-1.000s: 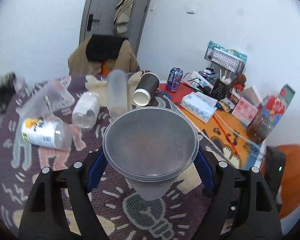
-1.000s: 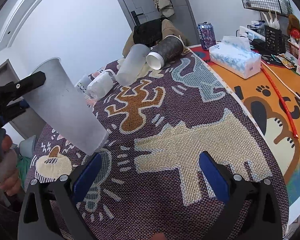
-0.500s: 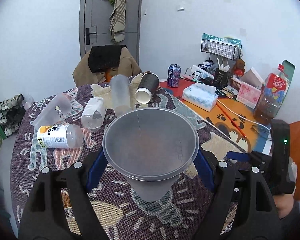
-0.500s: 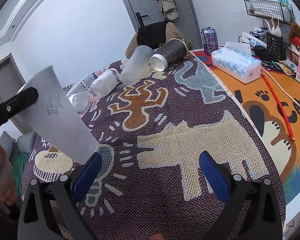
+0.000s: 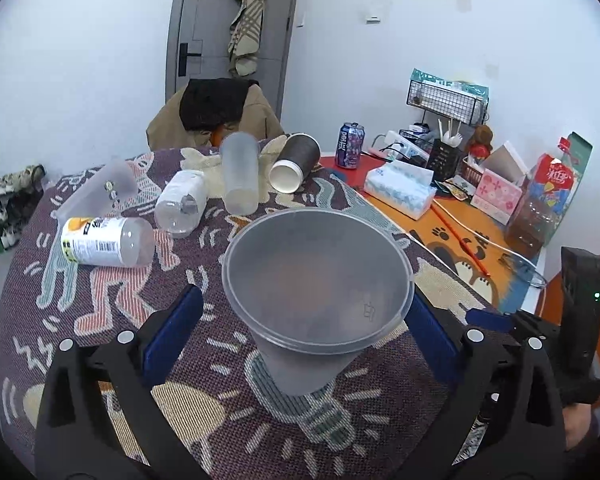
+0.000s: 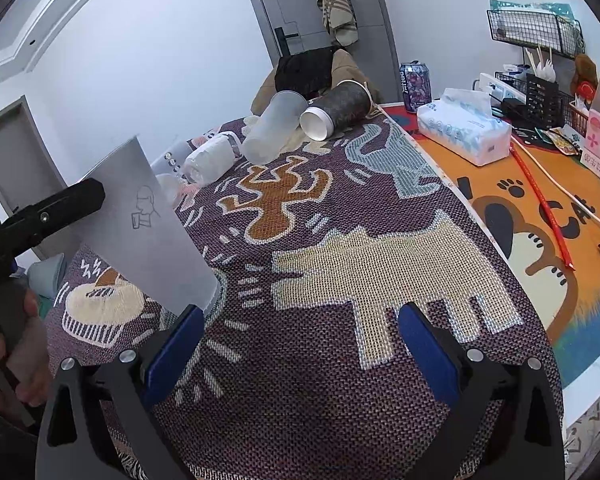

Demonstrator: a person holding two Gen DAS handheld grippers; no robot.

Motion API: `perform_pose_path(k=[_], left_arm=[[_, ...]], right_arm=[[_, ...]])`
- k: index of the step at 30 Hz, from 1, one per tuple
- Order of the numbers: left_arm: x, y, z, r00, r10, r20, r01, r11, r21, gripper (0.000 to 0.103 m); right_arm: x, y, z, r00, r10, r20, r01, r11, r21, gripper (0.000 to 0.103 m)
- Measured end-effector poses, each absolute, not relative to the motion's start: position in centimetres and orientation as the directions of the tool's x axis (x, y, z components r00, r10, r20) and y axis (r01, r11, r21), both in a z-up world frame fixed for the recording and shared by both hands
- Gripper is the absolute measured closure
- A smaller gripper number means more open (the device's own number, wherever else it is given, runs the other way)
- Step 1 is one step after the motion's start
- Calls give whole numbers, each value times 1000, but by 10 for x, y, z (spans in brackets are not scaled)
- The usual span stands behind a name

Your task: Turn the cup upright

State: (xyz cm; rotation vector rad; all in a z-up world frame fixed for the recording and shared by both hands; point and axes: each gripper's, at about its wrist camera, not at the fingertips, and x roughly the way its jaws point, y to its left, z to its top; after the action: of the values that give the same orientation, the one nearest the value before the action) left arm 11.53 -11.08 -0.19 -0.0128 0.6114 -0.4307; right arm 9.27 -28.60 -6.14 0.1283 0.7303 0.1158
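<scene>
Frosted translucent plastic cup: standing mouth-up between the two fingers of the left gripper, with its narrow base seeming to rest on the light-bulb motif of the purple woven patterned tablecloth. Showing its wide round rim toward the left wrist camera. Appearing in the right wrist view off to the left of the right gripper, leaning there under the lens curve, with a small line-drawn logo the right way up on its wall.

Keeping the left gripper's jaws spread wider than the cup: leaving a strip of cloth showing between each blue pad and the cup wall, so gripping nothing. Crossing one black finger in front of the cup's side in the right wrist view.

Hovering low over the cloth with the right gripper, jaws parted wide, holding nothing, the cream animal figure of the weave showing between its pads.

Lying on their sides well ahead of the left gripper: a dark brown paper cup with white rim, a tall clear plastic tumbler just left of it, a clear crumpled plastic bottle, and nearer on the left a white-labelled plastic bottle. Sitting further ahead to the right on an orange cartoon mat: a blue-and-white tissue pack and a purple drink can.
</scene>
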Motion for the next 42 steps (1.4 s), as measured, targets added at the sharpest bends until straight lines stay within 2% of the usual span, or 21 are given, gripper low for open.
perform_pose_path(k=[13,33,42], left_arm=[[83,-92,-2,736,-427,-525,399,900,-173,5],[68,-102,-27,675,-473,-566,451,872,-191,6],[40,-82,-23,761,-400,-511,378,913,-152,5]], right_arm=[[79,-268,-48,769,134,-626,-80,990,113,8],[56,-272,-48,769,120,-628,-83,993,88,8],[42,-260,-41,807,116,-579,-101,993,58,8]])
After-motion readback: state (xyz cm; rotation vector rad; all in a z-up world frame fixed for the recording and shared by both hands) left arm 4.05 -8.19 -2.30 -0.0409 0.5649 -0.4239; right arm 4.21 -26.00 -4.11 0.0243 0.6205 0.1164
